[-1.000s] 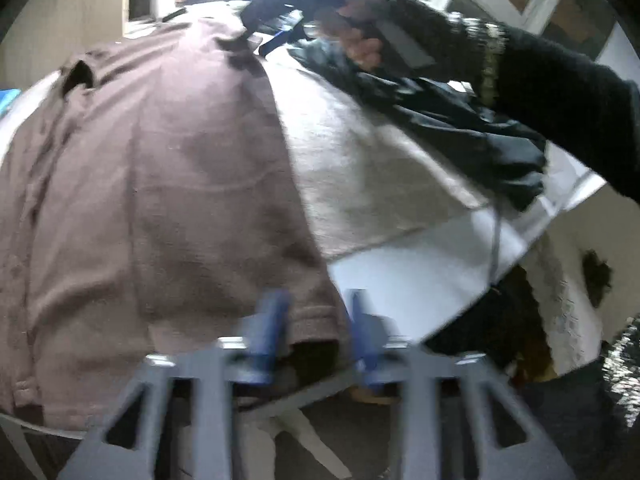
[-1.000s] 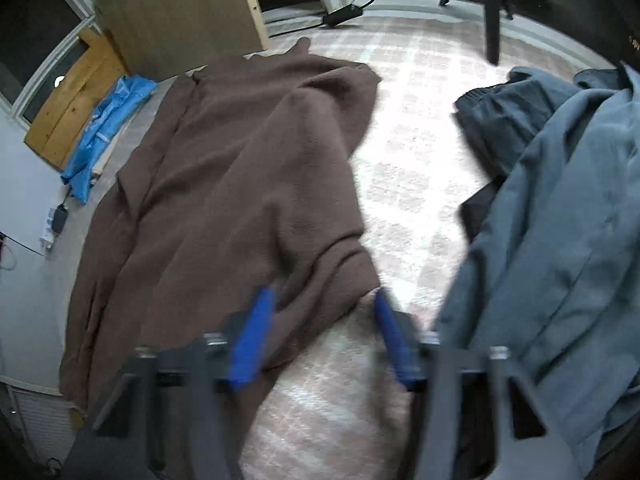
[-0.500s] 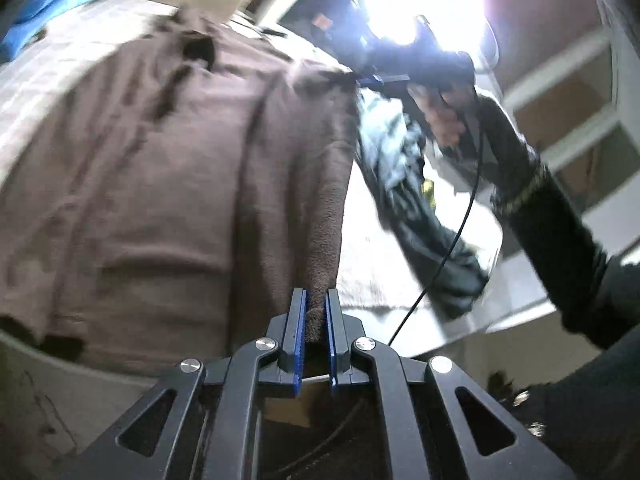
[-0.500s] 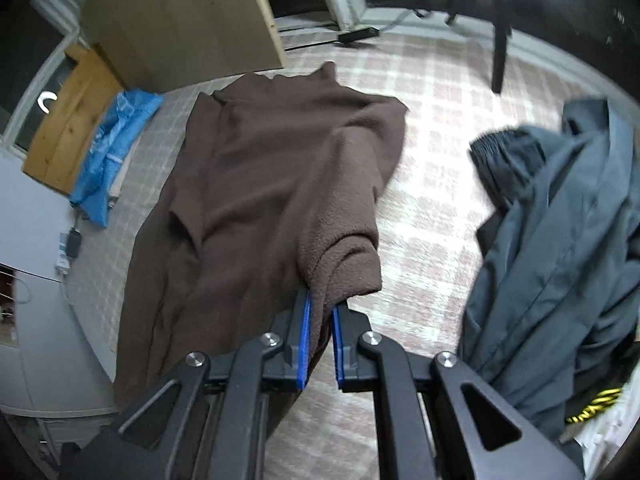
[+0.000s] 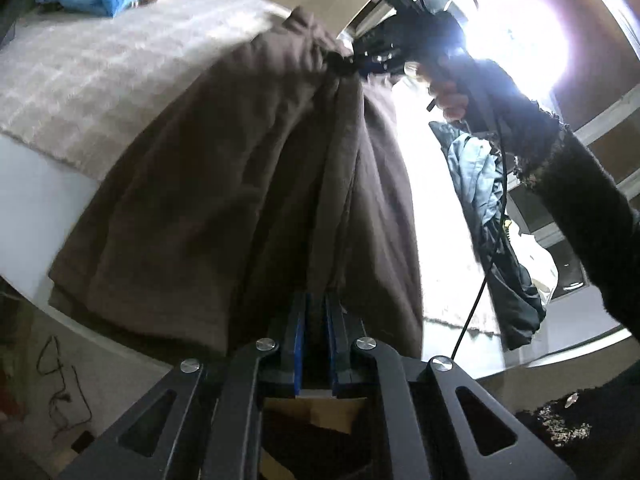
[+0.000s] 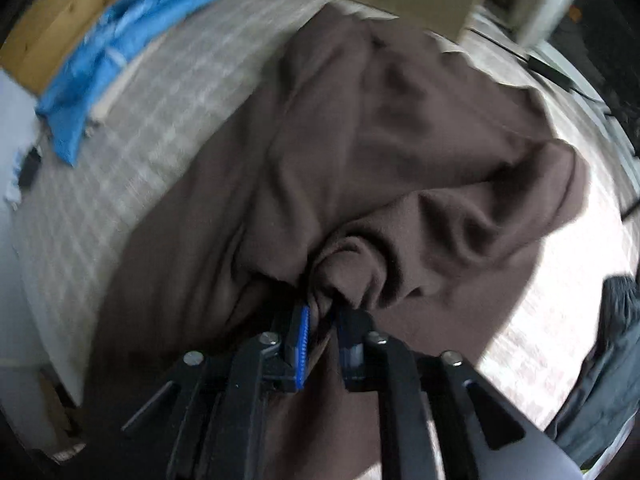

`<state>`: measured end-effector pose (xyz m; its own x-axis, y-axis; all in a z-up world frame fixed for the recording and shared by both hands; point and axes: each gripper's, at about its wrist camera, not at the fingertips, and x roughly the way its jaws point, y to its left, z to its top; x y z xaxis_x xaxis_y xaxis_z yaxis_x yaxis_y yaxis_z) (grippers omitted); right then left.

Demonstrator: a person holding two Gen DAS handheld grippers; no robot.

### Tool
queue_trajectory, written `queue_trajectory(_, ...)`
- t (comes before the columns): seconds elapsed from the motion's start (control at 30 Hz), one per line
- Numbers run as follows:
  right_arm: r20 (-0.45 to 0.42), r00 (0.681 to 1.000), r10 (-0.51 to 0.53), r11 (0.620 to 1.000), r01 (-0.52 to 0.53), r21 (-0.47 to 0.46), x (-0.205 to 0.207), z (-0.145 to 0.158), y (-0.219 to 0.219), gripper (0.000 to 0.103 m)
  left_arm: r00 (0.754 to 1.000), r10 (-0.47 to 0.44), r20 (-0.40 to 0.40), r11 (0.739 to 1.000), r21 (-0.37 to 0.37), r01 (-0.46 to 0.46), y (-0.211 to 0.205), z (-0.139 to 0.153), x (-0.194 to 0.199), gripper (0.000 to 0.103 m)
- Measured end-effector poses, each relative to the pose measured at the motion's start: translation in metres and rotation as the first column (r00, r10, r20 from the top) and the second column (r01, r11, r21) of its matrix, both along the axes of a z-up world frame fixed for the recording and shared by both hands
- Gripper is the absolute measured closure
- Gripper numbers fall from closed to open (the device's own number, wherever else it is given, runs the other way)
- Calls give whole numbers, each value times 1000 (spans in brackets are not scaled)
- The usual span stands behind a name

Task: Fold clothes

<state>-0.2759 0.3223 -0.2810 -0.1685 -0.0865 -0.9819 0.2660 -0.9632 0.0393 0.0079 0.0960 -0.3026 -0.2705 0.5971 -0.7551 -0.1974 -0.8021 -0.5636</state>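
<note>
A brown fleece garment point(image 5: 248, 184) lies on a pale checked cloth point(image 5: 100, 72) over the table, its right side lifted. My left gripper point(image 5: 316, 312) is shut on the garment's near edge. My right gripper point(image 6: 322, 316) is shut on a bunched fold of the same garment point(image 6: 400, 168). In the left wrist view the right gripper point(image 5: 360, 66) shows at the far end, holding the cloth up, with the gloved hand point(image 5: 452, 88) behind it.
A grey-blue jacket point(image 5: 488, 208) lies heaped on the table's right side; it also shows in the right wrist view point(image 6: 608, 368). A blue bag point(image 6: 116, 44) sits at the far left by a wooden board point(image 6: 60, 20). A bright lamp glares at upper right.
Both grippers closed on the brown garment's right edge a second ago. Since then they have lifted it and carried it leftward over the rest of the garment.
</note>
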Motion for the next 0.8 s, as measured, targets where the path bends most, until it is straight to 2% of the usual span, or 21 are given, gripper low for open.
queue_trajectory(0.07, 1, 1000, 16, 999, -16, -52, 7, 12, 7, 73, 1000, -9, 20, 1000, -8, 9, -4, 6, -1, 91)
queue_trajectory(0.13, -37, 999, -1, 985, -5, -175, 22, 41, 34, 70, 999, -18, 30, 1000, -23, 19, -8, 15, 0, 91)
queue_trajectory(0.2, -87, 995, -46, 952, 17, -304, 38, 72, 71, 62, 1000, -23, 9, 998, -55, 24, -16, 31, 4, 91)
queue_trajectory(0.27, -181, 974, -136, 930, 62, -363, 48, 98, 115, 62, 999, -42, -26, 995, -92, 40, -17, 49, 3, 91)
queue_trajectory(0.33, -254, 943, -214, 932, 119, -342, 46, 109, 154, 62, 993, -95, -73, 989, -124, 85, -2, 62, -5, 91)
queue_trajectory(0.4, -255, 935, -246, 934, 159, -318, 33, 102, 173, 63, 982, -152, -113, 982, -134, 137, 23, 67, -18, 91)
queue_trajectory(0.47, -230, 949, -215, 944, 142, -299, 18, 84, 171, 63, 971, -206, -124, 974, -119, 191, 53, 61, -35, 91)
queue_trajectory(0.57, -225, 968, -108, 983, 70, -169, -12, 47, 144, 63, 963, -243, -114, 962, -153, 224, 81, 42, -53, 91)
queue_trajectory(0.63, -223, 973, -57, 997, 43, -67, -33, 20, 136, 63, 970, -232, -76, 956, -204, 213, 87, 21, -62, 91)
queue_trajectory(0.67, -206, 976, -66, 998, 66, -8, -46, 3, 139, 63, 975, -215, -49, 957, -212, 200, 84, 12, -64, 91)
queue_trajectory(0.7, -223, 971, -90, 996, 87, -23, -52, -2, 144, 62, 981, -194, -21, 960, -212, 185, 80, 5, -66, 97)
queue_trajectory(0.77, -222, 969, -113, 993, 107, -42, -51, 3, 145, 63, 989, -144, -5, 969, -201, 141, 70, 10, -64, 97)
queue_trajectory(0.8, -253, 963, -98, 994, 81, -76, -40, 13, 144, 63, 992, -124, -19, 973, -200, 118, 64, 18, -61, 97)
